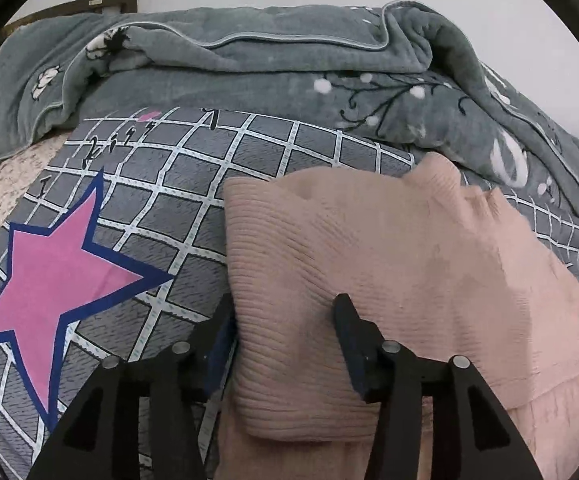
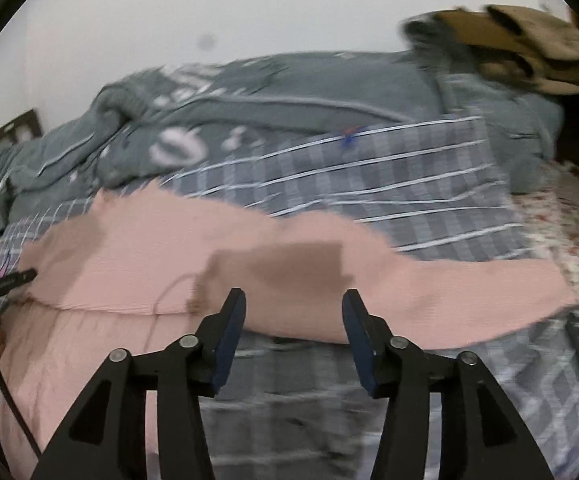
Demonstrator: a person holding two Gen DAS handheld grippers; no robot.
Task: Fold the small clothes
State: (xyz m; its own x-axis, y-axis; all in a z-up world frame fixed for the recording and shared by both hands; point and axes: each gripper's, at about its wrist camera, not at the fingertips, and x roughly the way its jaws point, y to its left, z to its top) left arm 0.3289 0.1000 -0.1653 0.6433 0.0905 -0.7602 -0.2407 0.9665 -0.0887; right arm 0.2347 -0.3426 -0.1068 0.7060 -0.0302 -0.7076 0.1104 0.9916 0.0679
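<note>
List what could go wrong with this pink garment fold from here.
1. The left gripper straddles the folded edge of the pink knit garment with its jaws apart; closing may pinch only the top layer.
2. The right gripper is open and grips nothing, so the sleeve end lying loose on the checked bedsheet could skew.
3. The soft, rumpled grey blanket close behind could snag a sweep.

**Colours and patterns on the bed**

A pale pink ribbed garment (image 1: 369, 264) is seen on a grey sheet (image 1: 193, 184) checked with white lines and marked by a pink, blue-edged star (image 1: 53, 280). A grey-green blanket (image 1: 249, 60) is printed with white blossoms.
</note>
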